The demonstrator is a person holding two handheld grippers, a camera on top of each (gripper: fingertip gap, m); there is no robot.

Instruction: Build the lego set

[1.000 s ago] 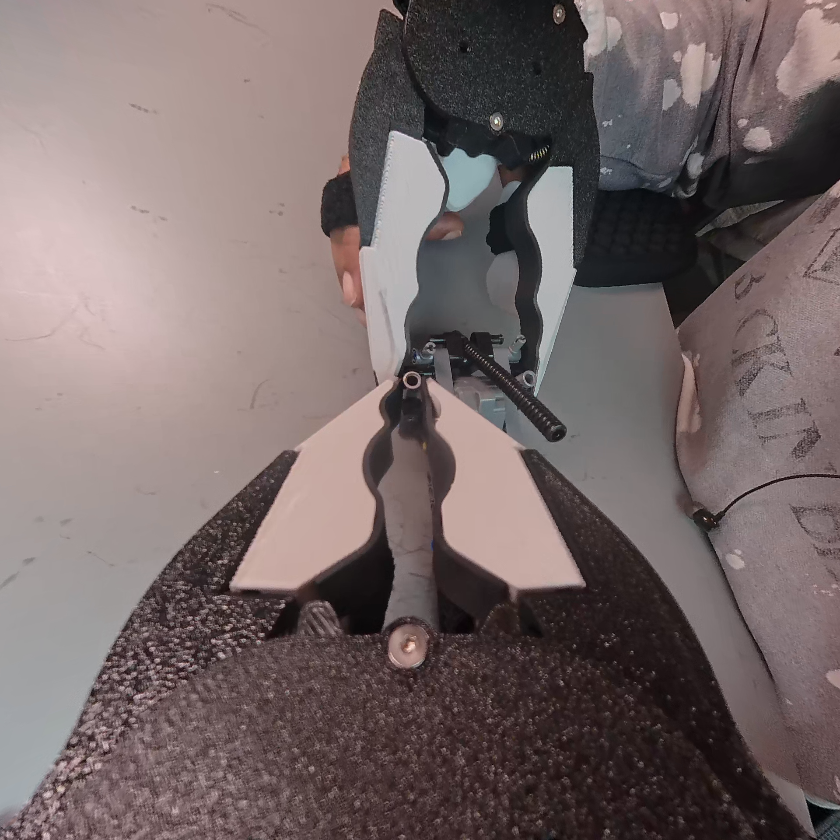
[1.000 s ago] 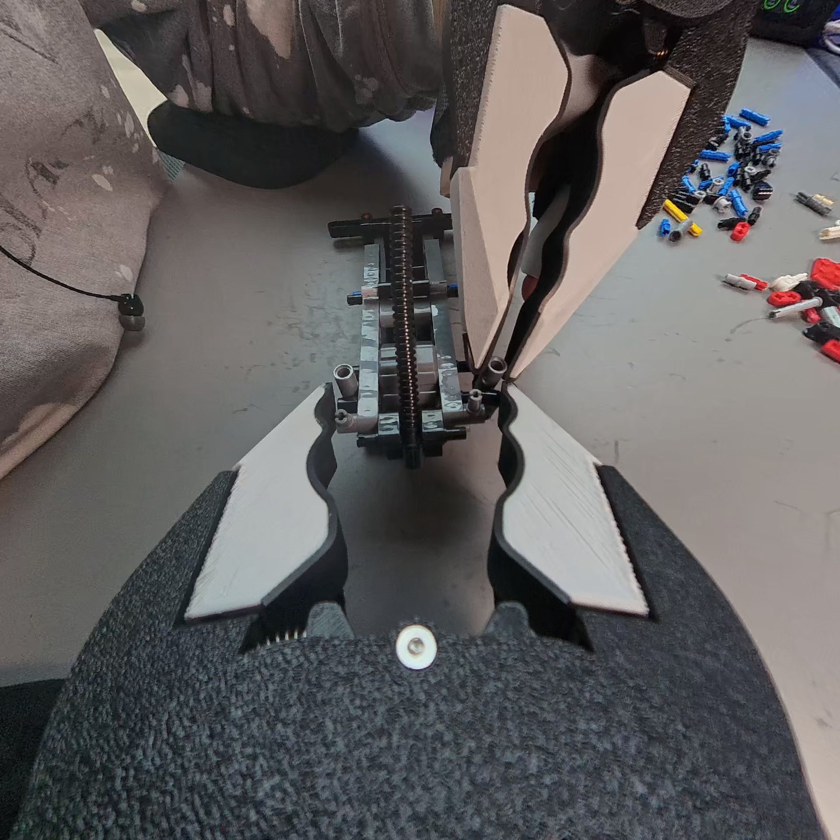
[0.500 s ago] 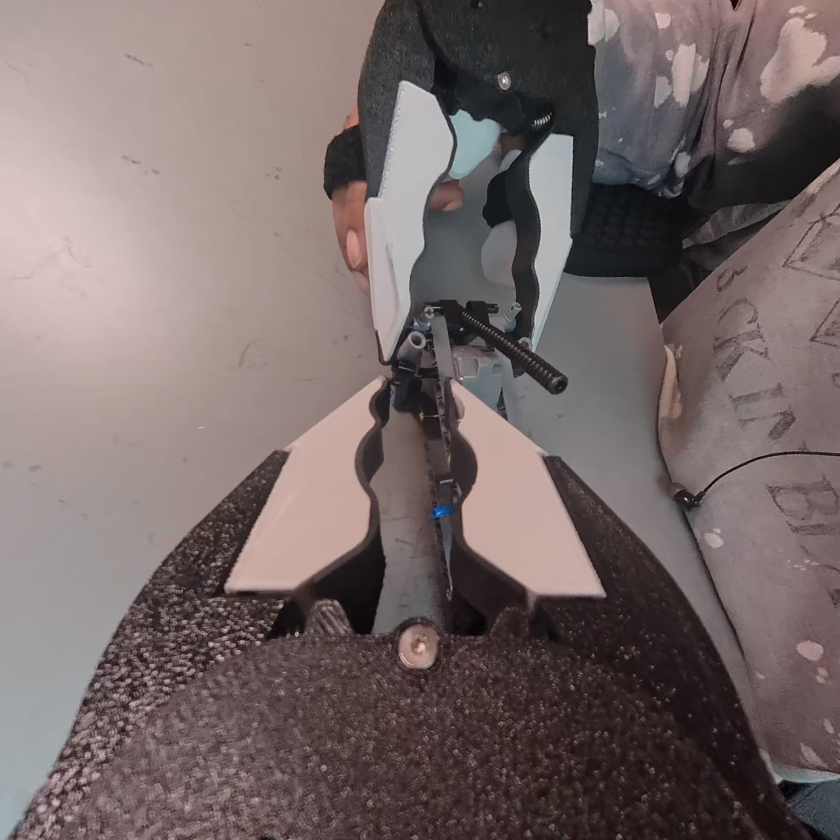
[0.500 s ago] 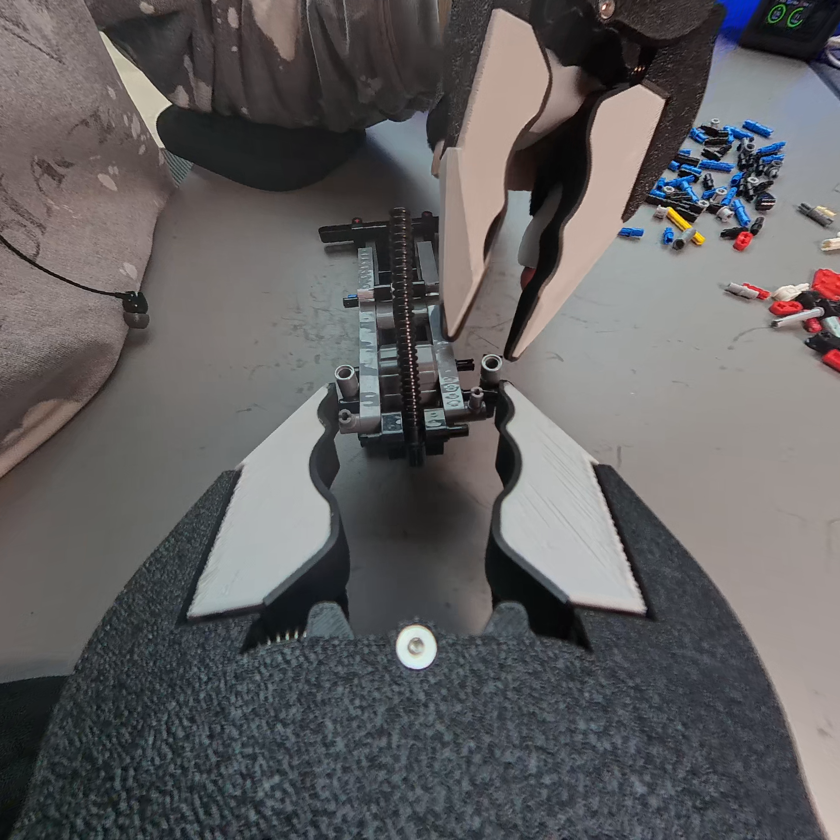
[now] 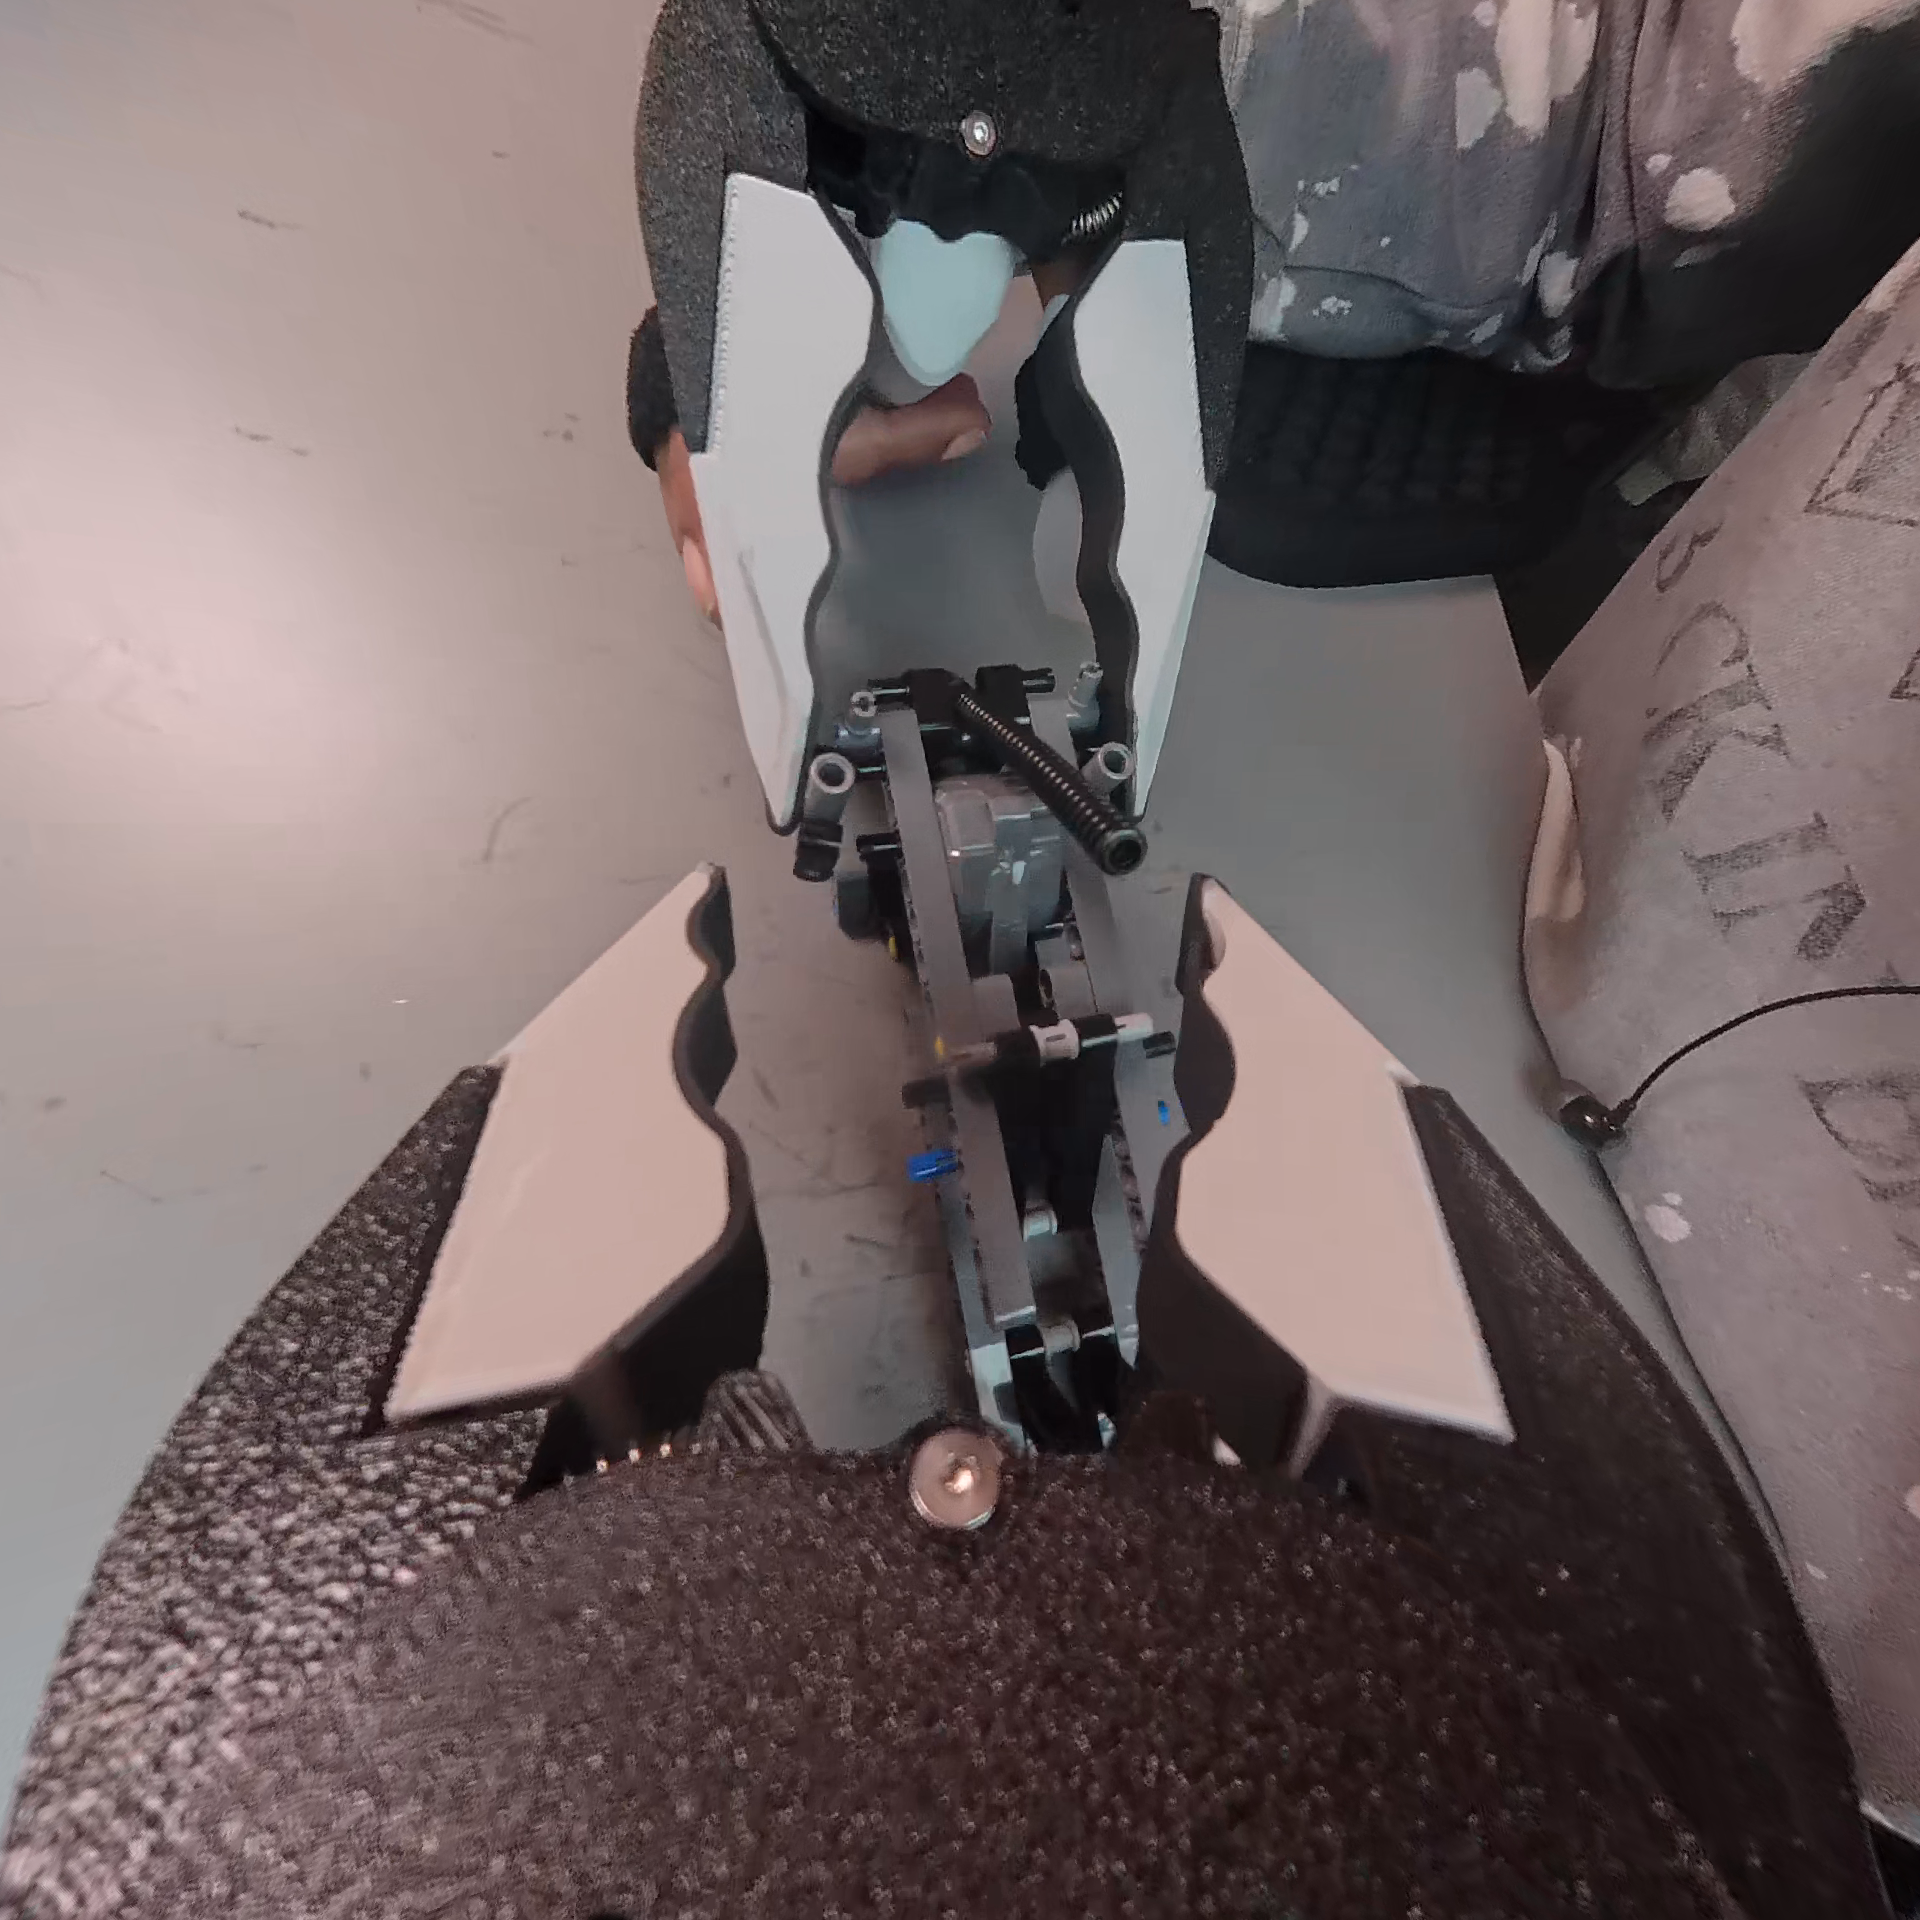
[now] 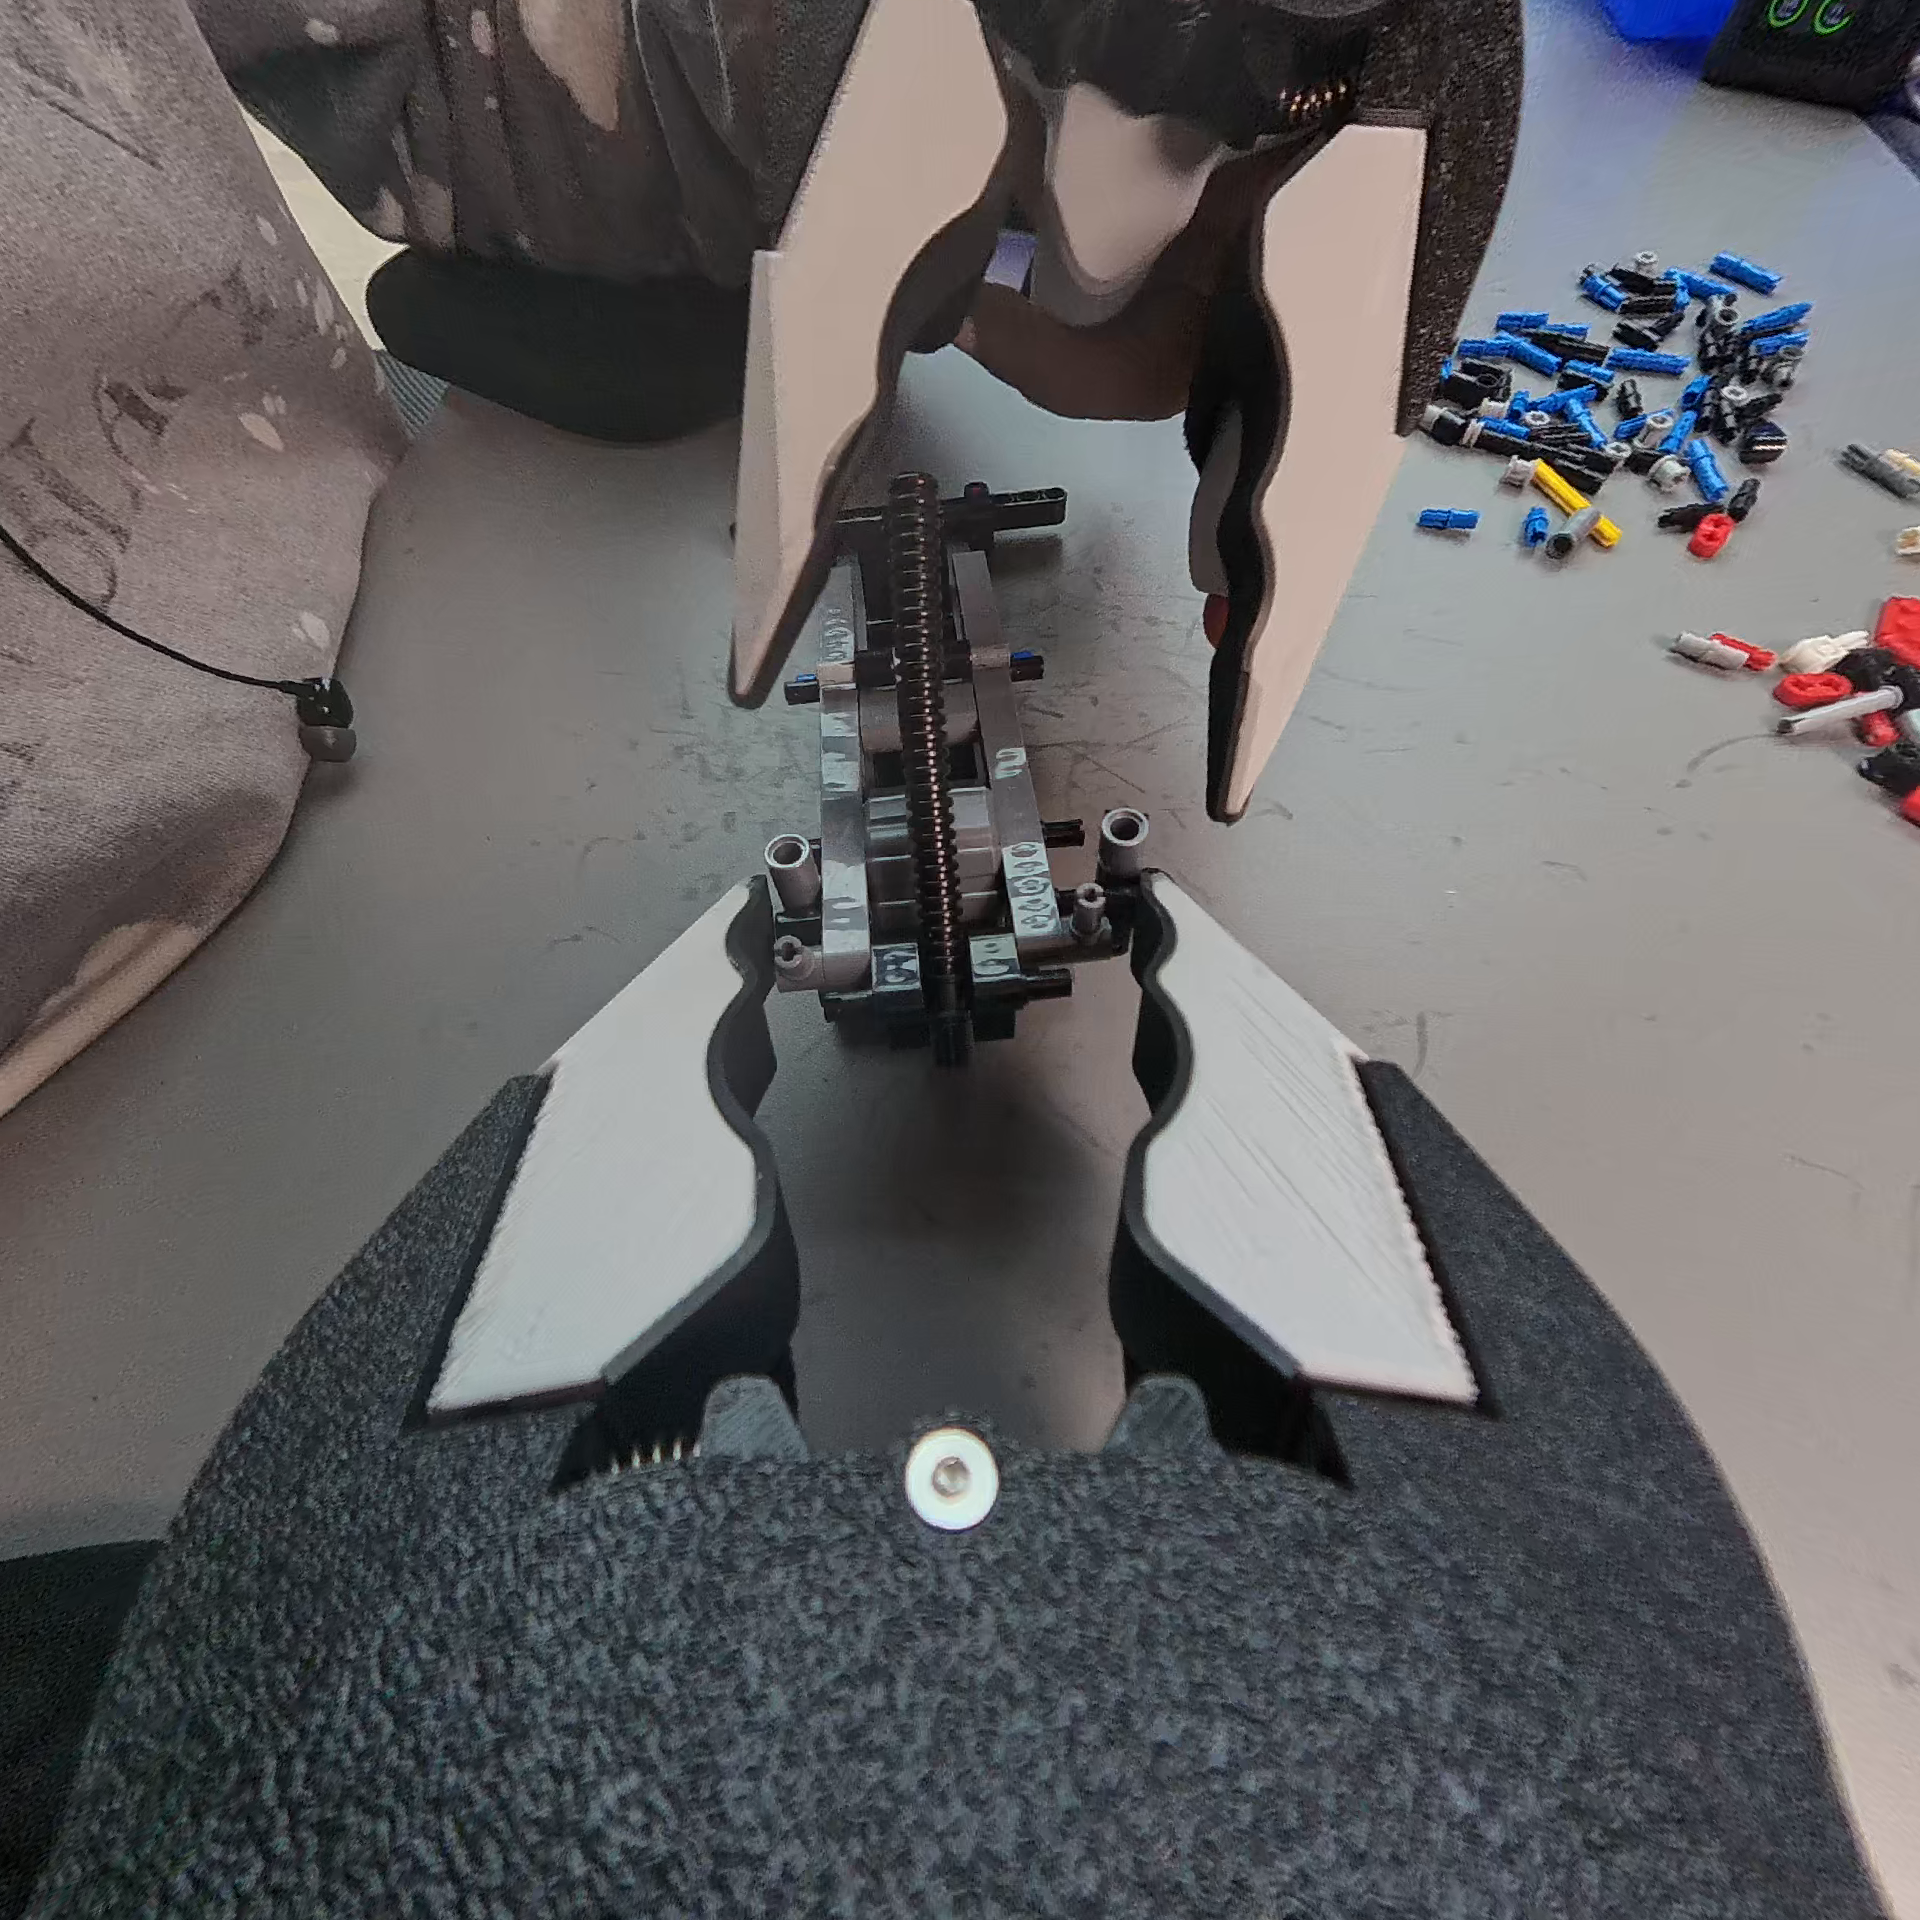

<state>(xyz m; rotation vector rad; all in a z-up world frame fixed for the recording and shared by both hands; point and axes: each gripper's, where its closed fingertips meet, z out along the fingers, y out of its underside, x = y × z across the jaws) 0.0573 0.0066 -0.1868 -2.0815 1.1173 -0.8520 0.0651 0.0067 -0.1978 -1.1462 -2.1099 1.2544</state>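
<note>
A long grey and black lego assembly (image 6: 1013, 831) with a black threaded axle (image 6: 925, 727) along its top lies on the grey table (image 5: 260, 623). My right gripper (image 6: 951, 888) is shut on its near end, with the fingertips against the grey connectors on both sides. It shows at the top of the left wrist view (image 5: 964, 810). My left gripper (image 5: 961, 888) is wide open and empty, its fingers on either side of the assembly (image 5: 997, 862) and a little above it. It also shows in the right wrist view (image 6: 987, 748).
A pile of loose blue, black and grey pieces (image 6: 1621, 384) and some red ones (image 6: 1849, 686) lie at the right. Grey cloth (image 6: 125, 520) with a black cord toggle (image 6: 327, 717) is at the left. A person's clothing is behind the grippers. The grippers are tip to tip, or close to it.
My left gripper was shut on a small grey connector at the assembly's corner. It let go, rose, opened wide and moved over the assembly. The right gripper has not moved.
</note>
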